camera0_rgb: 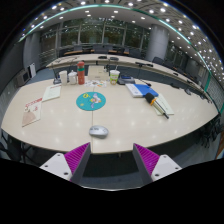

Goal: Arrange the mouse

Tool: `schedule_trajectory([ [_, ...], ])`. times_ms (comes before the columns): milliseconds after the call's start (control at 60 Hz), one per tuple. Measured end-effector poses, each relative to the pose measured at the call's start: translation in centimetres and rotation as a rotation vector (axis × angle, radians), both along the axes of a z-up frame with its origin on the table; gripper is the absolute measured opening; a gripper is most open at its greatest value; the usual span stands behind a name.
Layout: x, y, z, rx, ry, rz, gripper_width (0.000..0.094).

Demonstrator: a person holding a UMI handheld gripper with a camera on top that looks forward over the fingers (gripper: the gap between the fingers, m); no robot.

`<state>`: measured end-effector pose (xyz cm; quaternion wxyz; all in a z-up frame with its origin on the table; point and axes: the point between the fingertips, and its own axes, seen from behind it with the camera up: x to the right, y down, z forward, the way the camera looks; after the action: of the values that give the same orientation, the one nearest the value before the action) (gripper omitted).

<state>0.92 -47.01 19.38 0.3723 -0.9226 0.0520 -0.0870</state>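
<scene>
While claw (110, 160) gapes wide, empty, mouse (98, 131) sits on table (130, 115) just ahead.

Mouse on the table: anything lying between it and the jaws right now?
No. In the gripper view, the stretch from the open gripper to the mouse is bare table and its near edge; the mouse sits just ahead of the jaws.

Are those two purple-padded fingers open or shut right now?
Open: the hand-held gripper shows a wide gap between its pads, with the mouse on the table just ahead, untouched.
</scene>
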Motion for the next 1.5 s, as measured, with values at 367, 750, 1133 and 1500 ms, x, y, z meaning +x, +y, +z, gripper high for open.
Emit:
schedule_trajectory([
  [367, 0.5, 4.5, -10.0, -0.023, 0.003, 0.014, 0.0863],
  [750, 0.6, 12.9, -19.8, -0.029, 0.044, 0.125, 0.0858],
  [1133, 0.2, 18.9, -20.9, 0.027, 0.063, 0.225, 0.0862],
  [1500, -0.9, 23.0, -20.7, 0.106, 0.083, 0.308, 0.0496],
])
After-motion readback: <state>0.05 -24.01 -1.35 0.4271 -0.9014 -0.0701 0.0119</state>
